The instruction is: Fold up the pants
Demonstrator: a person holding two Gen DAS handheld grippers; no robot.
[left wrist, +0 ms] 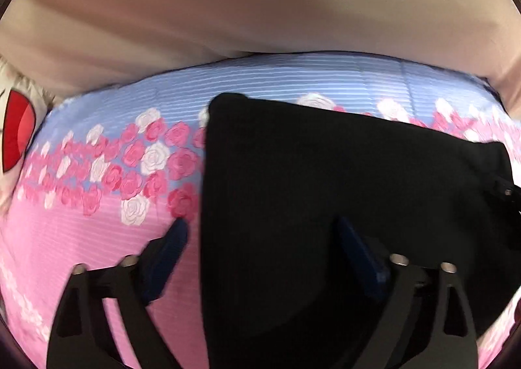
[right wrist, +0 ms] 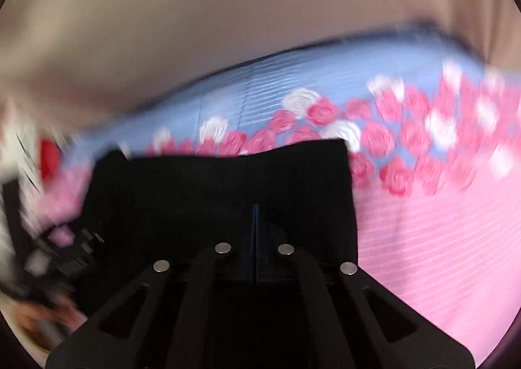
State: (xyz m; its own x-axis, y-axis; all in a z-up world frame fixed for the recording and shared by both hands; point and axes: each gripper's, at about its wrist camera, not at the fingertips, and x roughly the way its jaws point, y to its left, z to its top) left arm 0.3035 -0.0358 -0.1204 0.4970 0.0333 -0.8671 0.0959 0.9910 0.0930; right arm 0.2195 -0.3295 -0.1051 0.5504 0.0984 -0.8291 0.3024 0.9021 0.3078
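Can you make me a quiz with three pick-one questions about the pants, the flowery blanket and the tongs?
1. Where do the black pants lie?
A. on the flowery bedspread
B. on a wooden floor
C. hanging on a hook

2. What colours are the roses on the bedspread?
A. yellow and green
B. pink and white
C. only purple

3. How do the left tongs stand?
A. shut tight
B. wide open, with the pants' edge between the fingers
C. holding a sock

Answers:
1 A, the pants are spread flat on the bedspread.
2 B, pink and white roses run in a band across it.
3 B, the two blue fingers stand far apart, while the right tongs are shut.
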